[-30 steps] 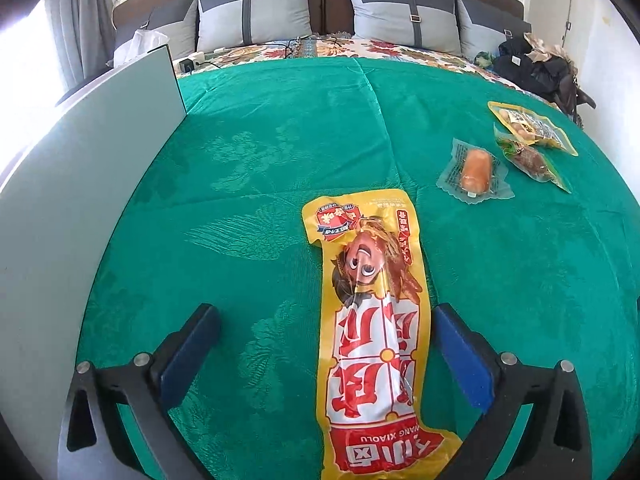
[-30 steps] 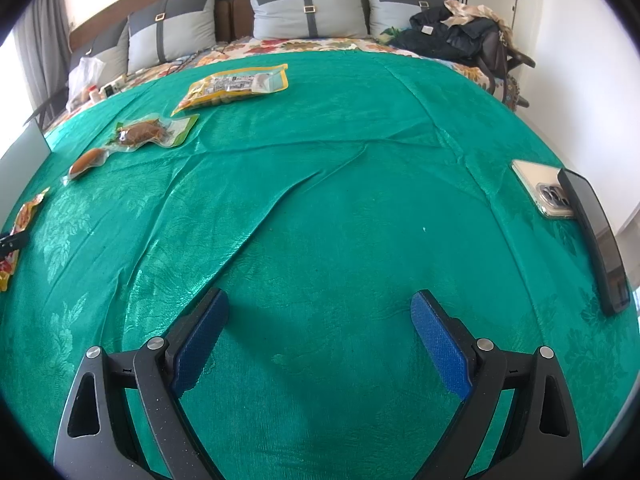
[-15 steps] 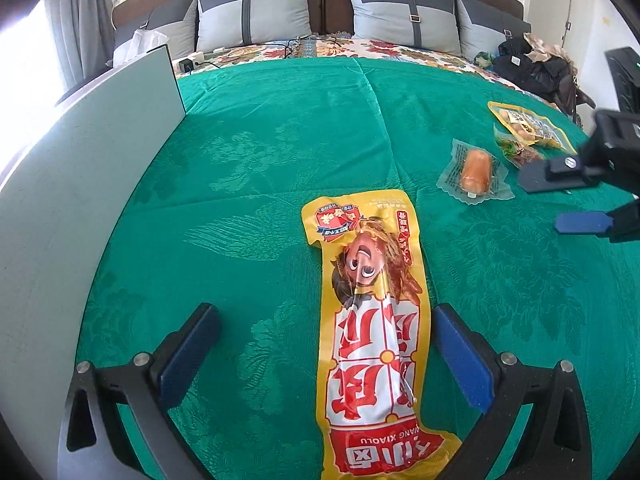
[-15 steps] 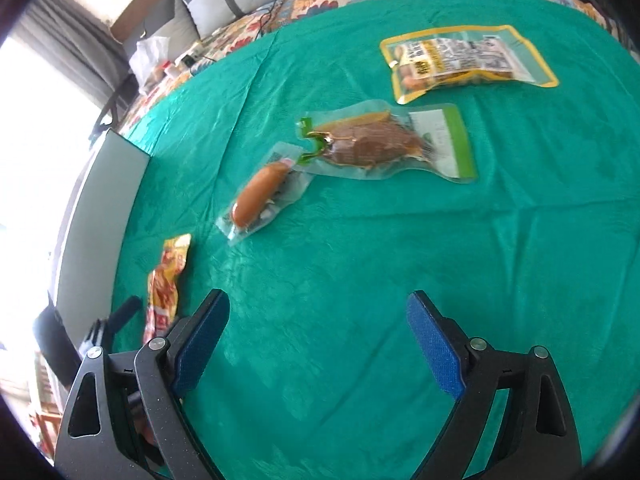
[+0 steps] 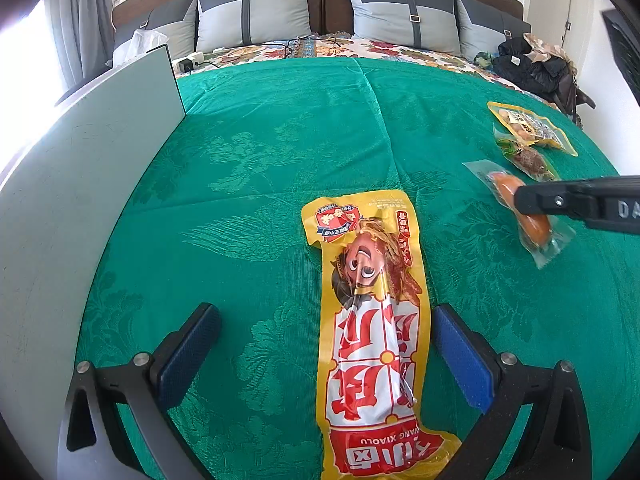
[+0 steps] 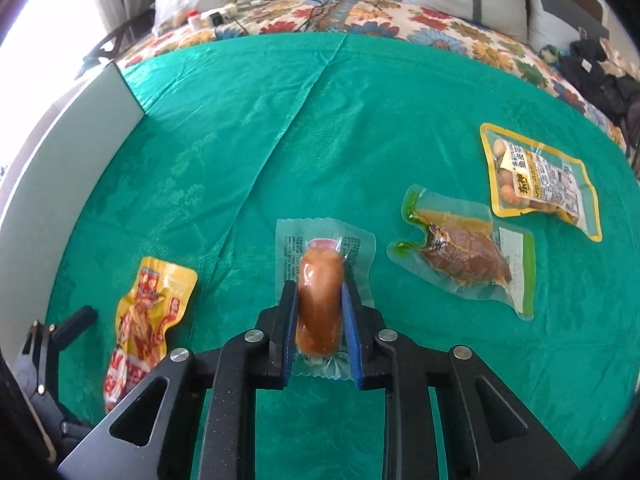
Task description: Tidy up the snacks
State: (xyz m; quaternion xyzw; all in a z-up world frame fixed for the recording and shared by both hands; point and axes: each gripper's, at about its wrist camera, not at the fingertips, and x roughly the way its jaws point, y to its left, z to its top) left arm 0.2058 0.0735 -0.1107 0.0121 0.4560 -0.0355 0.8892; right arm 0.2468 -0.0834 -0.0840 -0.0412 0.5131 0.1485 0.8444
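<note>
Sausage pack (image 6: pixel 320 304) now clamped between right jaws.

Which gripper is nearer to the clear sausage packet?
Right. The right gripper is shut on the sausage packet; the left gripper sits apart, open around the yellow snack packet.

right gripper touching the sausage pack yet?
Touching. The right wrist view shows the right gripper with both blue pads pressed against the sides of the sausage pack, no gap either side.
</note>
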